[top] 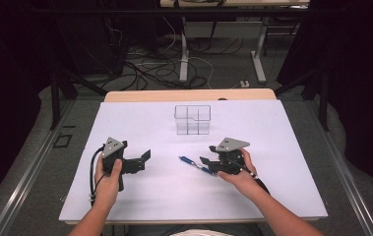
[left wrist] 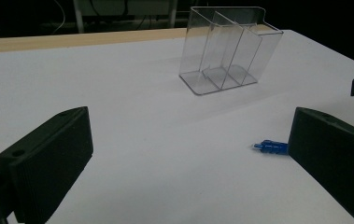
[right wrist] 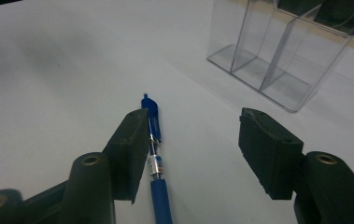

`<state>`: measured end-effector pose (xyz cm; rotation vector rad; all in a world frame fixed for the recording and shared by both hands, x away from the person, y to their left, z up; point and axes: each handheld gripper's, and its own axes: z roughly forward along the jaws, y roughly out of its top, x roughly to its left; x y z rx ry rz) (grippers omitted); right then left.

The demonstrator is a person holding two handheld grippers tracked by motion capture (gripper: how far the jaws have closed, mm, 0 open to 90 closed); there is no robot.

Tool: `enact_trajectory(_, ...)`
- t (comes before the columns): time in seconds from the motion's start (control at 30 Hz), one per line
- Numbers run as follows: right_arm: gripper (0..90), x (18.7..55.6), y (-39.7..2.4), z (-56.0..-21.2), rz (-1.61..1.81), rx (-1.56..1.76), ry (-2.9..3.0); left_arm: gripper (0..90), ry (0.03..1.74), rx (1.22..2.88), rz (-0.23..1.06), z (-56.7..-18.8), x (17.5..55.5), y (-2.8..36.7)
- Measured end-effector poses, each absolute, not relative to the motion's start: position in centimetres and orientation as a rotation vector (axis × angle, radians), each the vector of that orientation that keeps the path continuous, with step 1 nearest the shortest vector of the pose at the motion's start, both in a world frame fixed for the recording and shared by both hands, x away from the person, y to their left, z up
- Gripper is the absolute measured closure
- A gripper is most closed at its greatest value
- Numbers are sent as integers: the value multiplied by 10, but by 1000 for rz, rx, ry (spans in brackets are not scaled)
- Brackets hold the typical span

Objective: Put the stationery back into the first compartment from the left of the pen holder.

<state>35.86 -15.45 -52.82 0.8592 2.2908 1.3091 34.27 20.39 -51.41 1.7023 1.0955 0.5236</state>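
Near the front right of the white worktop (top: 125, 196), a blue pen (right wrist: 158, 172) lies flat, and the right tool (top: 208, 164) has its jaws partly open around it, one pad against the barrel, the other well clear: no grip yet, I'd say it's lining up a pinch. The left tool (top: 144, 158) waits wide and empty. Beyond stands the clear compartment organizer (top: 192, 119), upright and empty, probably the pen's destination.
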Motion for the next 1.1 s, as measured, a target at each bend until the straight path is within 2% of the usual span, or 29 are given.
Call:
enact_trajectory(0.37,463,363,-136,-538,1244,838,2398,3,1109,1700,512,-516,343,204)
enact_trajectory(0.47,524,366,-135,-541,1252,842,2443,4,1108,1706,512,-516,343,205)
enact_trajectory(0.77,575,372,-132,-542,1155,916,2564,5,1104,1709,512,-516,343,204)
enact_trajectory(1.1,624,378,-118,-534,927,858,2703,6,1110,1706,508,-516,343,204)
